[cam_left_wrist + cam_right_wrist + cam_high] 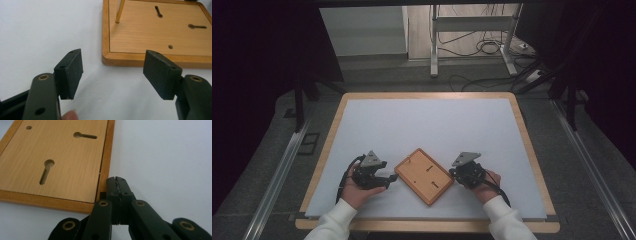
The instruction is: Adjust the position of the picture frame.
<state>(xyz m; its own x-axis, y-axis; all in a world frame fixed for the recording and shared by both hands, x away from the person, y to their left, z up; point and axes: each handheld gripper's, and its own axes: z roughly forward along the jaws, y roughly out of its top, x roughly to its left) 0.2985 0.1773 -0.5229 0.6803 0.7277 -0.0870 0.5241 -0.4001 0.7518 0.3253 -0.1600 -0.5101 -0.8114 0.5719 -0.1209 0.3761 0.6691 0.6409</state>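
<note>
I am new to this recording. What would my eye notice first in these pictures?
First, the wooden board with keyhole slots, lying tilted near the front edge of the white table. The left gripper sits at its left with jaws open, and the right gripper is shut, its tips at the board's frame corner.

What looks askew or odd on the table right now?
The wooden board lies turned at an angle to the table edges, keyhole slots up. A thin brass rod stands at its corner. Nothing looks spilled or damaged.
</note>
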